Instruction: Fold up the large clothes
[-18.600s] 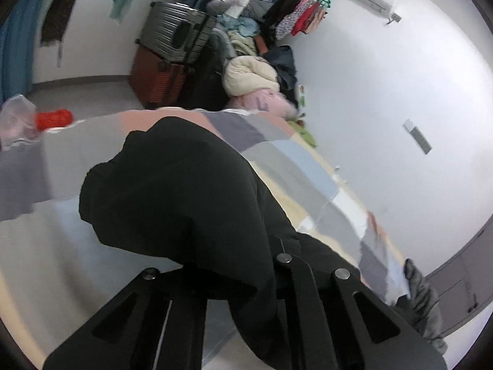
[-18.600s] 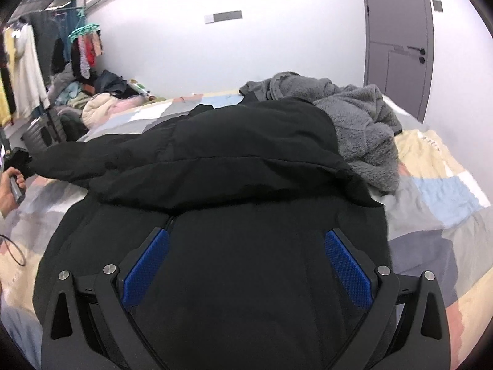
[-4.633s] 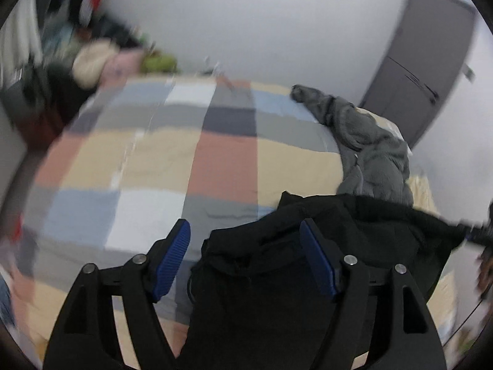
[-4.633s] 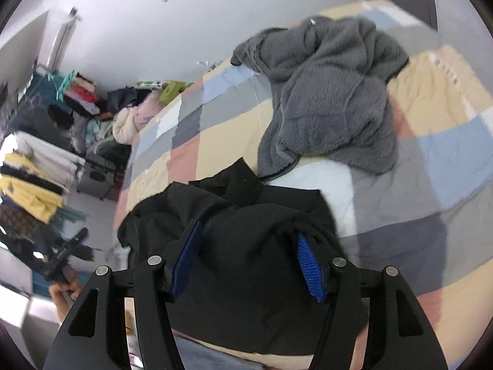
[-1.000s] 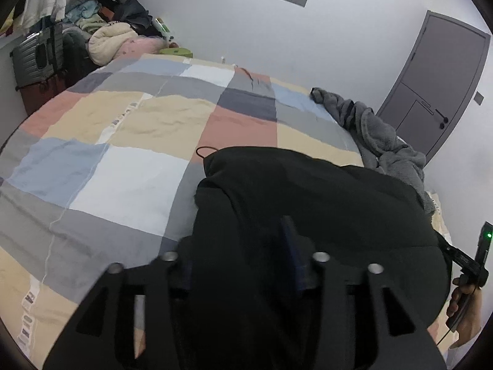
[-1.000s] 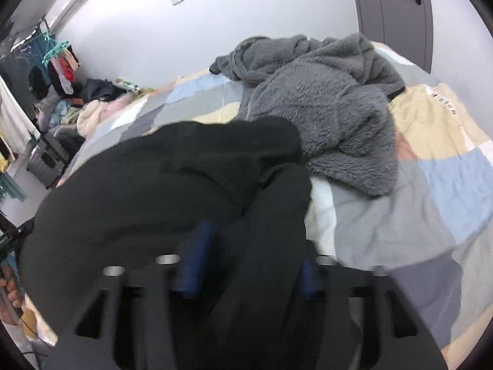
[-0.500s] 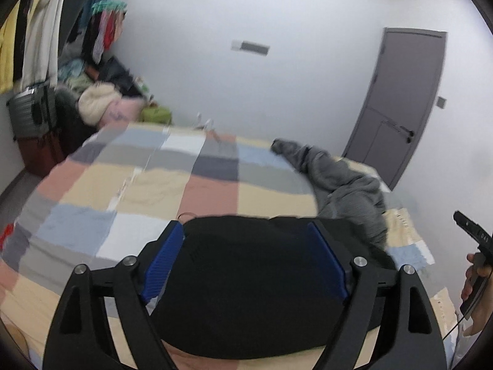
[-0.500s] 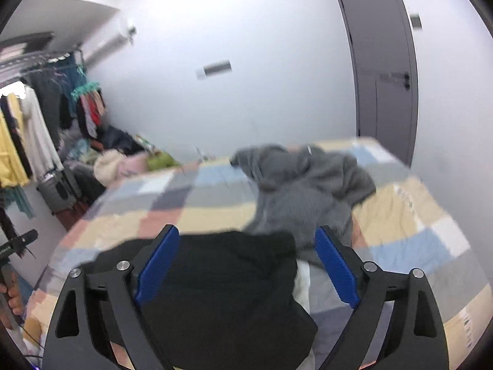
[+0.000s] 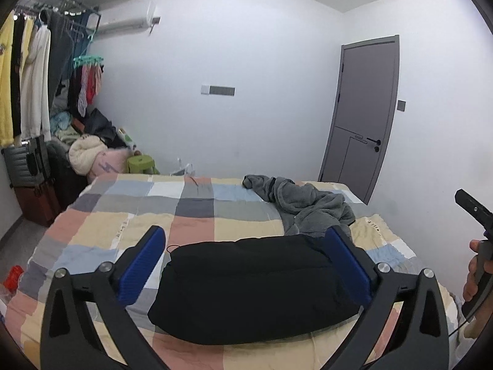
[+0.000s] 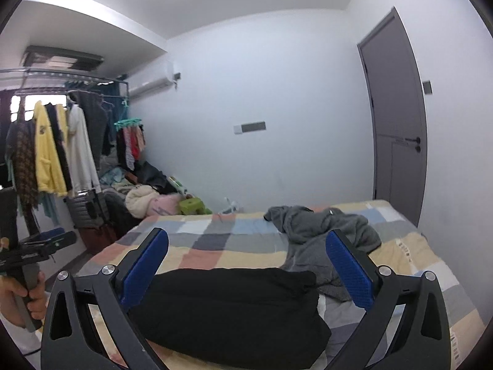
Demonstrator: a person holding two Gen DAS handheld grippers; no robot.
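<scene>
Black coat (image 9: 252, 286) now released, folded.

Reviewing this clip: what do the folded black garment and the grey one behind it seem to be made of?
Black garment: likely a padded jacket with a smooth matte synthetic shell; it sits puffy with rounded edges and little sheen. Grey garment: probably fleece or plush; its surface looks fuzzy and it slumps in soft, thick folds. Neither fabric can be confirmed by look alone.

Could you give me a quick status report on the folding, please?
Left gripper and right gripper open, holding nothing. Black jacket folded into a bundle on the bed. Grey fleece unfolded behind it.
</scene>
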